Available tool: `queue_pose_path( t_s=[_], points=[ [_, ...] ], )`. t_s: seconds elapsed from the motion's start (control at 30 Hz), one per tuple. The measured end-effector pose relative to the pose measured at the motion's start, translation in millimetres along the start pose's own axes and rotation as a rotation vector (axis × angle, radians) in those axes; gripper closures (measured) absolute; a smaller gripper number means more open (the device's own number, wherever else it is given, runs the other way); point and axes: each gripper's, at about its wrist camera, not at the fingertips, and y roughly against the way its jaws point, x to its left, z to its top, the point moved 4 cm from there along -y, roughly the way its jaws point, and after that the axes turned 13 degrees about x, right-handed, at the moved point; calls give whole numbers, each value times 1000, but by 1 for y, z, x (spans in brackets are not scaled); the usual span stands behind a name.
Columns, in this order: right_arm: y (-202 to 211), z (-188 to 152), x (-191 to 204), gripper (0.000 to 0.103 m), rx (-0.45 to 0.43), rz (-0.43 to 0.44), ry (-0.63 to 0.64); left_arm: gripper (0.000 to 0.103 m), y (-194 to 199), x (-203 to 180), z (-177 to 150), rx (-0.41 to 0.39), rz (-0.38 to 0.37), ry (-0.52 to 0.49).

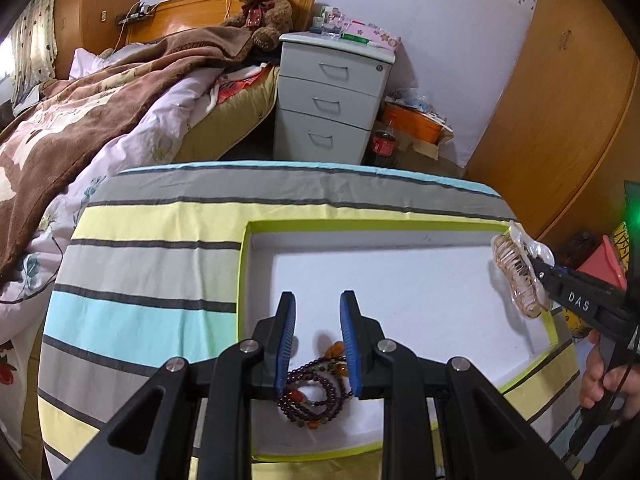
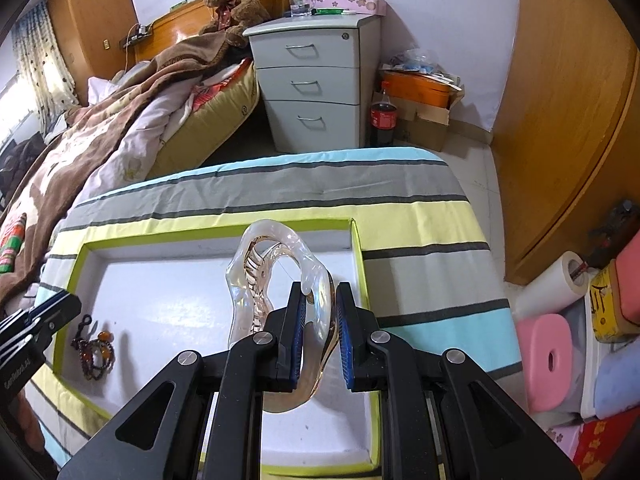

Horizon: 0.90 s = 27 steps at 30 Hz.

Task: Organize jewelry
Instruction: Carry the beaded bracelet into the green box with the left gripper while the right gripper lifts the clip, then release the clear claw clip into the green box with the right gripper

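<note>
A shallow white box with a lime-green rim lies on a striped cloth. A coil of dark red and amber beads rests on the box floor near its front left corner. My left gripper hovers just above the beads. Its blue pads stand apart with bare tips, and the beads show through the gap behind them. My right gripper is shut on a clear and amber hair claw, held above the right part of the box.
The striped cloth covers a small table beside a bed. A grey drawer unit stands behind, with a cola bottle and cardboard boxes. A pink stool and a paper roll sit on the right. A hand holds the right gripper.
</note>
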Motion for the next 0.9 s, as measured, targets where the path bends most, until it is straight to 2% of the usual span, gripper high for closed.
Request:
queue_pose_path(
  t_s=[0.3,0.67,0.8,0.9],
  points=[
    [-14,12,5,87,24,-37,6,79,-5,2,-4,16,17,-1],
    [-29,11,6,87,53,-50,-2,78,-16,4,-7,46,26,10],
    [-29,12,6,87,54,-49,-7,72,-17,6,-7,48,30,11],
    [-29,12,6,87,54,-48,-7,71,-17,5,-8,47,29,12]
  ],
)
